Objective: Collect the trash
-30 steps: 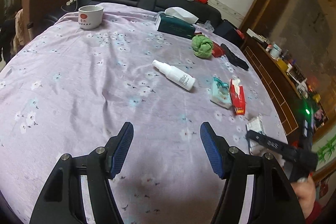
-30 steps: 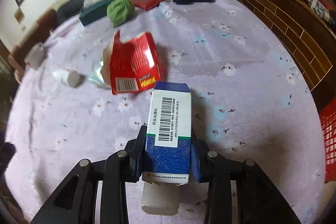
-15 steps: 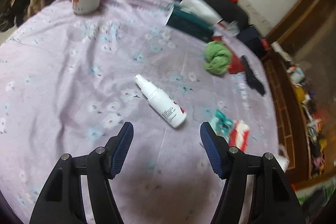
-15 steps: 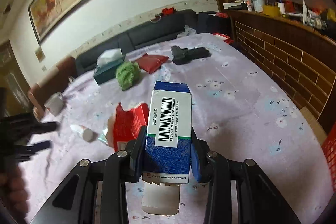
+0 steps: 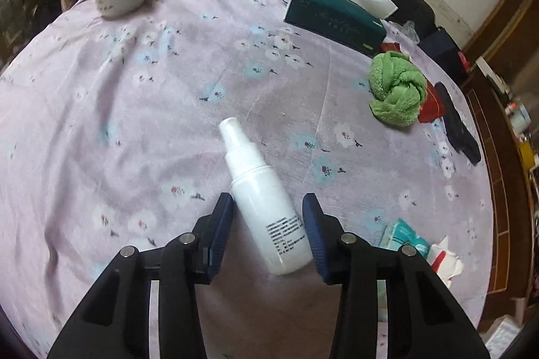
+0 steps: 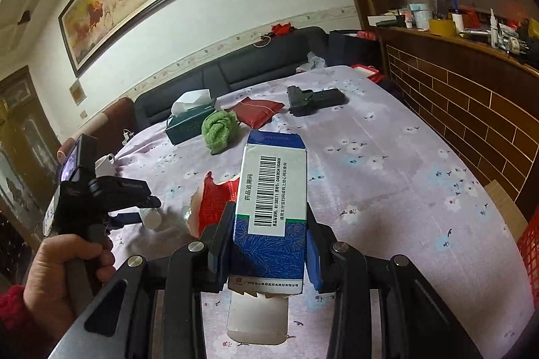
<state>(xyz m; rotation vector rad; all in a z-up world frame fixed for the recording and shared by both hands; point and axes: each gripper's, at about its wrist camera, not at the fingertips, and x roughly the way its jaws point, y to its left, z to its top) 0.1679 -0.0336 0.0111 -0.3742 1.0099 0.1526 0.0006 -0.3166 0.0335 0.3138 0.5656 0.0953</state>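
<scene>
Left gripper (image 5: 267,221) open, fingers either side of white bottle (image 5: 266,207) lying on cloth (image 5: 134,123). Right gripper (image 6: 269,241) clamps blue-white box (image 6: 273,200).

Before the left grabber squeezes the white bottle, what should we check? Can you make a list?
1. Left gripper open: ok, its blue pads stand apart.
2. White spray bottle between the pads: ok, it lies on the tablecloth with a pad on each side.
3. Bottle lined up with the pads: not ok, it lies slanted, its base close to the right pad.
4. Pads touching the bottle: cannot tell on the right side; the left pad shows a gap.
5. Right gripper busy: ok, it is shut on the blue and white box.
6. Trash bin ready: cannot tell, only a red basket edge shows.
</scene>
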